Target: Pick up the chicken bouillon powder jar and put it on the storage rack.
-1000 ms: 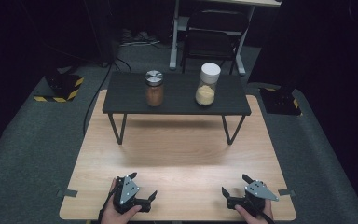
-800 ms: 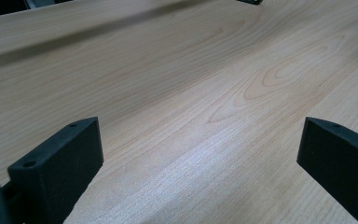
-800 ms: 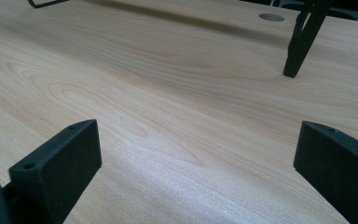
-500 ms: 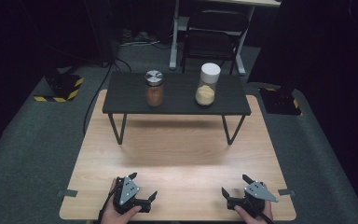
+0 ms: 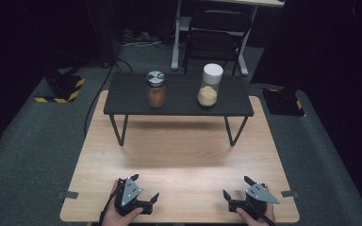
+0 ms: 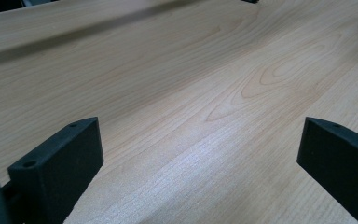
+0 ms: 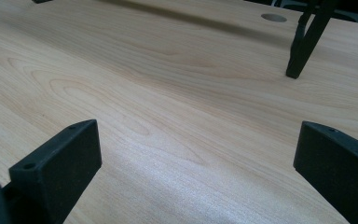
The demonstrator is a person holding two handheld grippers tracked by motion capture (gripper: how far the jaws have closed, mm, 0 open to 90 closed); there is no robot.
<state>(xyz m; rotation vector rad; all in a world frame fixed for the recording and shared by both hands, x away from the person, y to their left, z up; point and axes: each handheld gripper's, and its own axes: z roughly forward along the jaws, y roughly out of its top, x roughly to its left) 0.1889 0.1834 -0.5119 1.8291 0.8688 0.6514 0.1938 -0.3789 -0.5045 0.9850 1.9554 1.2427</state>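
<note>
You are working at a wooden table (image 5: 179, 155), a flat rectangular top in pale laminate with a fine, wavy grain that is catching a soft sheen near the grippers. It is standing on grey carpet (image 5: 33, 150) with a coarse, speckled pile.

A black shelf (image 5: 179, 96), a low matte rectangle on thin, angled metal legs, is sitting across the far half of the table. One of its legs (image 7: 307, 39) is showing at the upper right of the right gripper view, planted on the wood.

Two jars are standing upright on the shelf, well apart from each other and well apart from both grippers. The tall jar (image 5: 210, 85), a clear cylinder with a white cap, is holding a yellow powder and is sitting right of centre. The short jar (image 5: 156, 89), clear with a ribbed silver lid, is holding a reddish-brown powder and is sitting left of centre.

You are holding the left gripper (image 5: 143, 190) near the table's near left edge. Its two black, blocky jaws are standing wide apart with bare wood between them. You are holding the right gripper (image 5: 238, 187) near the near right edge, its jaws likewise spread wide and gripping nothing. Each gripper is carrying a grey three-cornered plate on top.
</note>
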